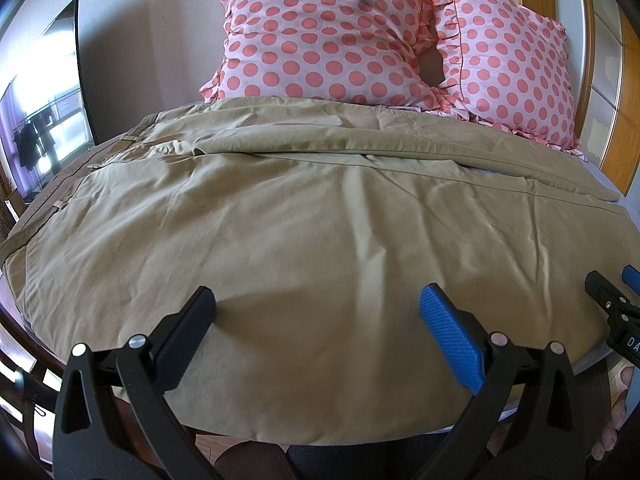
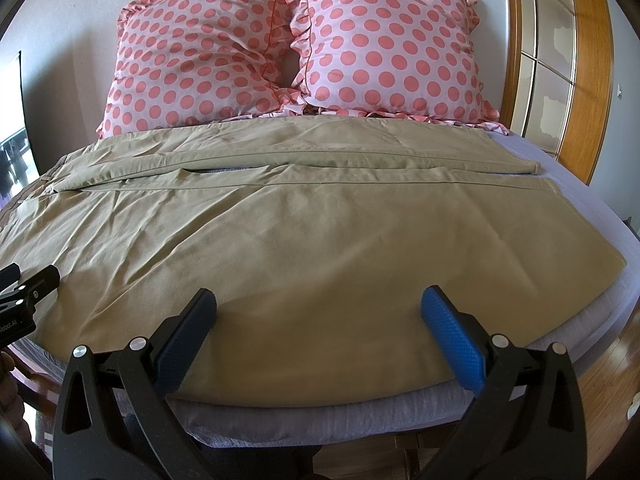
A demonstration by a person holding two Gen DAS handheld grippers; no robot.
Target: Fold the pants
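Note:
Khaki pants lie spread flat across the bed, waistband to the left, leg hems to the right; they also show in the right wrist view. The two legs lie side by side, near leg toward me. My left gripper is open and empty, just above the near edge of the near leg. My right gripper is open and empty over the same near edge, further right toward the hem. The right gripper's tips show at the left wrist view's right edge. The left gripper's tips show at the right wrist view's left edge.
Two pink polka-dot pillows lean against the wall behind the pants. A grey-lilac sheet covers the bed and shows at the right and front. A wooden door frame stands at the right. A TV screen stands at the left.

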